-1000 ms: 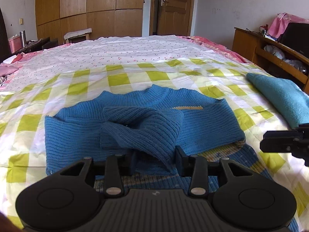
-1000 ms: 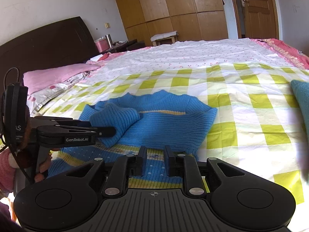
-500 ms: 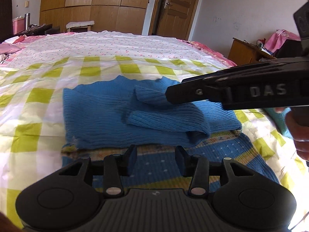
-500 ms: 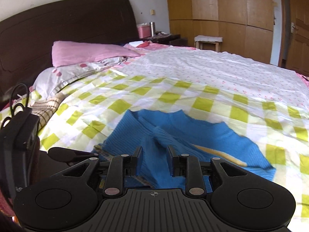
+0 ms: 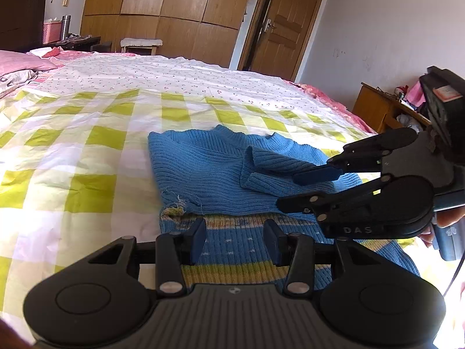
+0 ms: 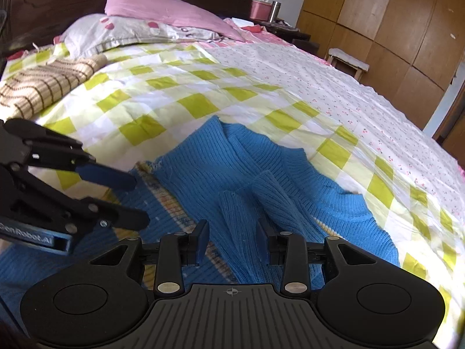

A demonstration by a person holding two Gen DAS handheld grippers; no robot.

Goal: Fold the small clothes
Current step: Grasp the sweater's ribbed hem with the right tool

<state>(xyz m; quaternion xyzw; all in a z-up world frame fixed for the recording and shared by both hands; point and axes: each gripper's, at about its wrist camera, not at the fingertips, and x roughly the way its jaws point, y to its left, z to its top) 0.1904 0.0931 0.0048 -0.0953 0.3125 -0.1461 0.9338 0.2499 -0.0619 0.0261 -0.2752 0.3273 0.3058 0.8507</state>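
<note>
Left wrist view: the left gripper [image 5: 234, 240] hovers over the patterned lower body of the blue sweater [image 5: 209, 171], which lies flat on the checked bedspread [image 5: 87, 157]. Its jaws stand apart with nothing between them. Both sleeves are folded across the chest. The right gripper [image 5: 290, 189] enters from the right, above the folded sleeve [image 5: 279, 171].

Right wrist view: the right gripper [image 6: 232, 241] points down at the crossed sleeves. Its jaws have just been opening and stand spread; no fabric appears pinched, although the lower sleeve edge is partly hidden behind the fingers. The left gripper [image 6: 136, 200] hangs over the hem side of the sweater [image 6: 203, 168].

Handling: the rib knit is judged soft, light and limp. It will sag and stretch when lifted and offers good friction. The hem corners are the recommended grip points. Pinch through both layers so that the folded sleeves stay in place.
</note>
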